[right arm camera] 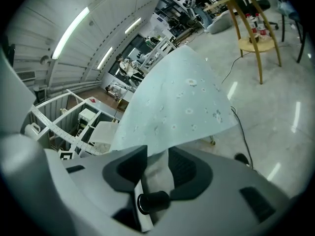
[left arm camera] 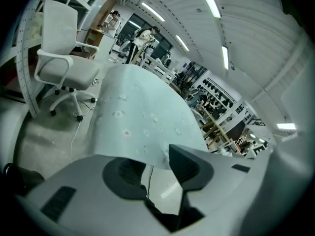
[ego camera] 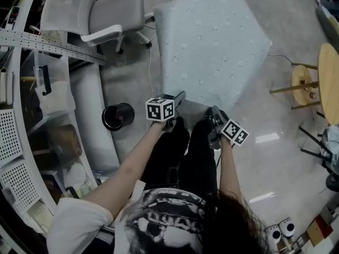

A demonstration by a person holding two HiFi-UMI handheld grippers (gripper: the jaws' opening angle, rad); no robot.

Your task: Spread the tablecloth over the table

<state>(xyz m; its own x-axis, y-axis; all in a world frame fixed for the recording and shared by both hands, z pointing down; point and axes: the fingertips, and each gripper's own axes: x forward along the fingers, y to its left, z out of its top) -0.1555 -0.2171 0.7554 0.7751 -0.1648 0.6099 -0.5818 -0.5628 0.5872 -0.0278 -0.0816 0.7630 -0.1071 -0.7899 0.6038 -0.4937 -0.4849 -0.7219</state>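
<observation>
A pale blue tablecloth [ego camera: 212,46] with small flower prints lies draped over the table, and its near edge hangs down in front of me. My left gripper [ego camera: 179,98] is at the near left corner. In the left gripper view the left gripper [left arm camera: 157,167] stands open, the tablecloth [left arm camera: 142,112] edge just past its tips and bare floor showing in the gap. My right gripper [ego camera: 214,113] is at the near right part of the edge. In the right gripper view the right gripper [right arm camera: 157,168] has its jaws apart, with a loose fold of tablecloth [right arm camera: 182,102] hanging between the pads.
A white office chair [ego camera: 95,12] stands beyond the table's left corner, with a cable [ego camera: 150,62] on the floor beside it. A black round bin [ego camera: 117,115] sits left of my left gripper. Metal shelving [ego camera: 32,41] runs along the left. A wooden stool [ego camera: 304,83] and round table [ego camera: 329,78] stand at right.
</observation>
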